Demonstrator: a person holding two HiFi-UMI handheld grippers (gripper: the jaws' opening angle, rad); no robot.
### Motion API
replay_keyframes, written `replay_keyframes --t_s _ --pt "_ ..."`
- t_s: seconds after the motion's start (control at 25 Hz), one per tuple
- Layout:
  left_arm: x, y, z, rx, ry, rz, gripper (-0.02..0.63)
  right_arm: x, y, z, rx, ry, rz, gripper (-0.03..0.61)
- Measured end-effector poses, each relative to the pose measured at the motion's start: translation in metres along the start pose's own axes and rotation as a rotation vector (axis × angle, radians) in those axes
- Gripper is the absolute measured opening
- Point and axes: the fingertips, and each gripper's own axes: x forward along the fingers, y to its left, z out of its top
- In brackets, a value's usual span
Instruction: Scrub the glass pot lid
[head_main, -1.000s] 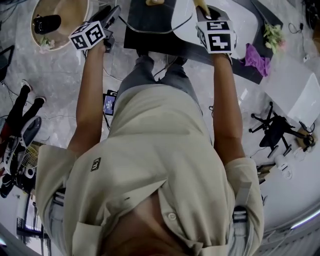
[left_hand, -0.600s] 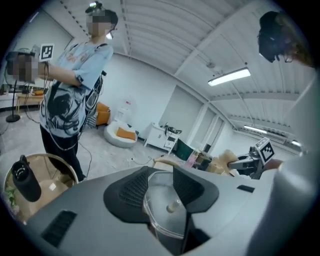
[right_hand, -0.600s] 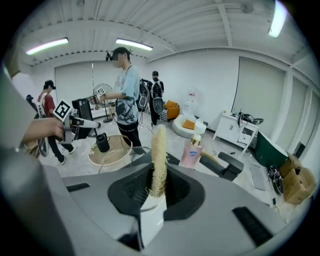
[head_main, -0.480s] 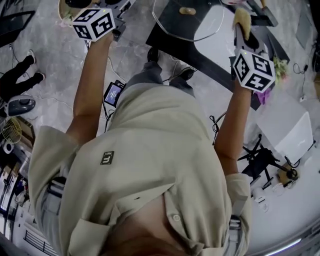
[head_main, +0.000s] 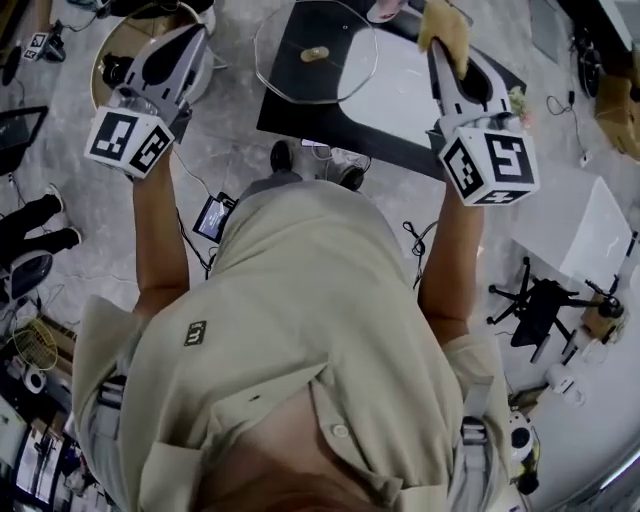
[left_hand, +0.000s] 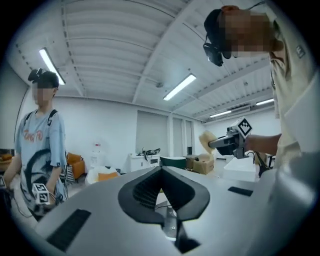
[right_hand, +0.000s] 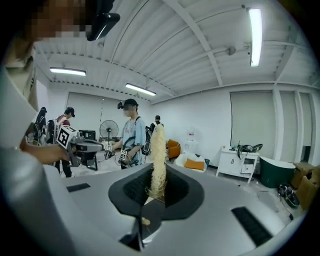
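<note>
The glass pot lid (head_main: 315, 50), round and clear with a small brown knob, lies flat on a black table (head_main: 400, 140) at the top of the head view. My left gripper (head_main: 195, 32) is held up left of the lid, apart from it, its jaws shut with nothing between them (left_hand: 161, 172). My right gripper (head_main: 436, 48) hovers right of the lid, shut on a yellowish fibrous scrubber (head_main: 440, 25). In the right gripper view the scrubber (right_hand: 159, 160) stands upright between the jaws. Both gripper views look out level across the room, so neither shows the lid.
A round wooden table (head_main: 120, 45) stands far left of the black one. On the floor are a small screen (head_main: 214, 212), a black office chair (head_main: 545, 285) and a white box (head_main: 575, 225). Several people stand around the room (left_hand: 42, 150).
My left gripper has come nearer and lower in the head view, its marker cube now toward me. The whole lid has come into view. The right gripper still holds the scrubber.
</note>
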Motion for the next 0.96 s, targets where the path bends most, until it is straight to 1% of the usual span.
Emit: replay_keyframes --t_s 0.12,0.32,0.44,0.64,0.96 --pt "-0.002 -0.013 0.013 0.052 -0.011 -0.016 0.014 -0.022 0.005 0.015 -0.016 -0.04 -0.02 0.042" --pt "0.0 -0.031 0.027 0.081 -0.041 -0.049 0.014 -0.043 0.004 0.02 -0.031 -0.056 -0.054 0.042" --pt "0.0 -0.039 0.03 0.102 -0.043 -0.063 0.014 -0.051 0.002 0.019 -0.03 -0.06 -0.073 0.043" --pt "-0.001 -0.047 0.026 0.104 -0.037 -0.077 0.014 -0.061 0.001 0.014 -0.022 -0.063 -0.092 0.043" --pt "0.006 -0.059 0.037 0.095 -0.029 -0.09 0.014 -0.073 -0.012 0.019 -0.003 -0.054 -0.106 0.043"
